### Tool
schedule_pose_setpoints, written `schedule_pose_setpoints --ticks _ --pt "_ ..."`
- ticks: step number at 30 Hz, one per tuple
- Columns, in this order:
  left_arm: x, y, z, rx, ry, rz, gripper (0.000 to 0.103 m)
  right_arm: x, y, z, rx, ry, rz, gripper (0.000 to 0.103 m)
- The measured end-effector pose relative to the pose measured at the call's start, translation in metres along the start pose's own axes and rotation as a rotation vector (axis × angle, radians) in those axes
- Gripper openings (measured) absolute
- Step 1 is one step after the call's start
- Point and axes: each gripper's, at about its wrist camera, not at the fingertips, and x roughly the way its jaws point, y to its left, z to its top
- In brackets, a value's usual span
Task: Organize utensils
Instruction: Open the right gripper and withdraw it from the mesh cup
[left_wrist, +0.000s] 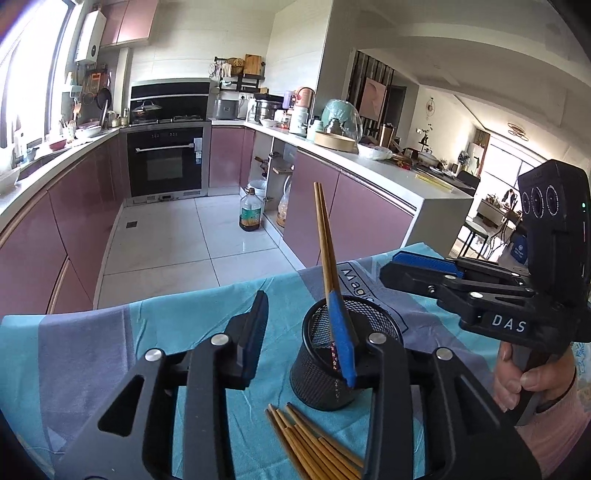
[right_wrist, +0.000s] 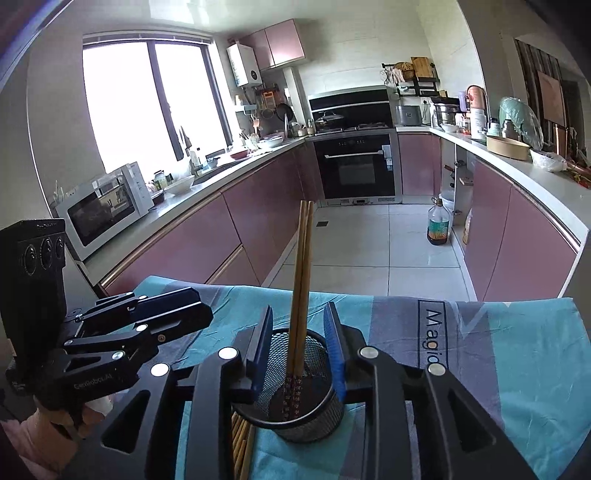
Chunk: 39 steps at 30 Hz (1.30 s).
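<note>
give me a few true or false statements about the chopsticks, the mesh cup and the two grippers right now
1. A pair of chopsticks stands inside the black mesh cup. True.
2. The mesh cup lies tipped over on its side. False: it stands upright on the blue and grey cloth.
3. More chopsticks lie loose on the cloth beside the cup. True.
4. The right gripper is clamped tight on the standing chopsticks. False: its jaws are apart, with a gap on either side of the chopsticks.
5. The left gripper holds a spoon. False: it is open, with nothing between its fingers.
</note>
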Motion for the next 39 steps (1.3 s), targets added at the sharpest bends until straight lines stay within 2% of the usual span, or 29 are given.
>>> schedule_pose_setpoints --ticks 4,8,11,16,22,29,39 --pt "-0.033 0.005 -0.015 0.017 -0.041 0.034 0.051 -0.027 0.012 -0.012 -0.043 -0.039 0.048 0.036" --pt "-0.053 0.010 -0.037 0.035 -0.031 0.071 0.056 -0.042 0.024 -0.031 -0.092 -0.023 0.086 0.041" --pt "-0.061 0.015 -0.060 0.036 0.011 0.085 0.057 -0.041 0.033 -0.053 -0.132 0.032 0.088 0.041" --pt "-0.061 0.024 -0.102 0.015 0.101 0.065 0.057 -0.020 0.043 -0.095 -0.158 0.181 0.098 0.041" --pt "-0.052 0.014 -0.139 0.021 0.185 0.041 0.057 -0.002 0.048 -0.129 -0.142 0.295 0.086 0.040" --pt "-0.039 0.001 -0.157 0.018 0.253 0.009 0.057 0.003 0.047 -0.142 -0.110 0.326 0.056 0.036" --pt "-0.024 -0.003 -0.168 0.024 0.320 0.027 0.055 0.010 0.053 -0.147 -0.133 0.349 0.014 0.032"
